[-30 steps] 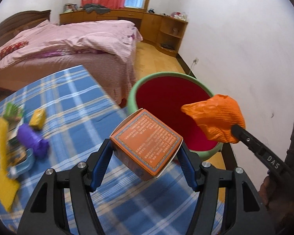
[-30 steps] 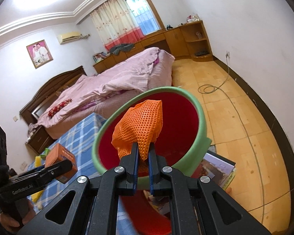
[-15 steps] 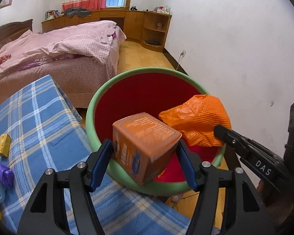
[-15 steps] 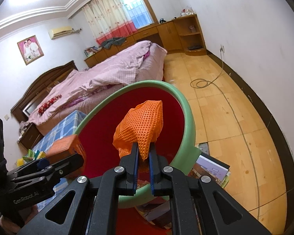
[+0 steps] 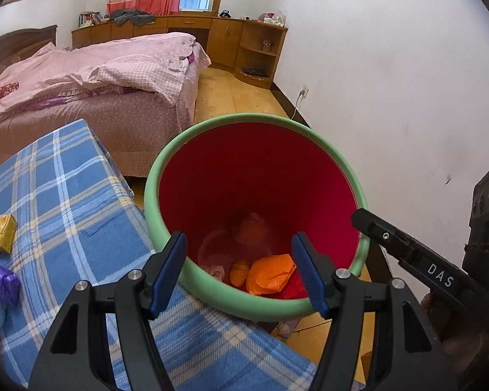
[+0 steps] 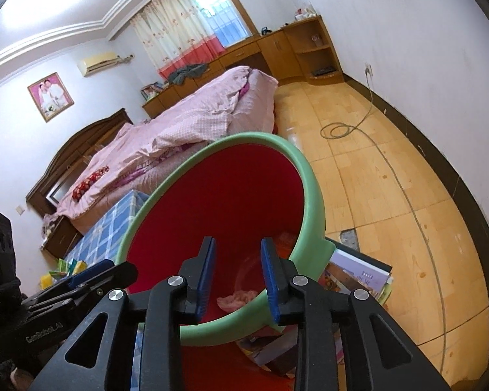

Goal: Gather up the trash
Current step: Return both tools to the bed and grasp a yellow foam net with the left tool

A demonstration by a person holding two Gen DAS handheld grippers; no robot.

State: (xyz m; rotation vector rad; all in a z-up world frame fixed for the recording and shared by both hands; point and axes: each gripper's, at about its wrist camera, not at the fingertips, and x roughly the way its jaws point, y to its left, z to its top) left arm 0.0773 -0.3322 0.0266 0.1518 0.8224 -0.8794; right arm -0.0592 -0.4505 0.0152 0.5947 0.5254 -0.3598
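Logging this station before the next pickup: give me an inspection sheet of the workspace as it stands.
Surface: blue plaid tablecloth, bin beside its edge.
Job's things: green-rimmed red bin holds an orange mesh bag and other scraps.
Clutter: yellow packet and purple wrapper on the cloth; books on the floor by the bin.
Grippers: left gripper open, empty; right gripper open, empty.
Cables: cord coiled on the floor, from a wall socket.
Surroundings: bed with pink quilt, wooden cabinets.
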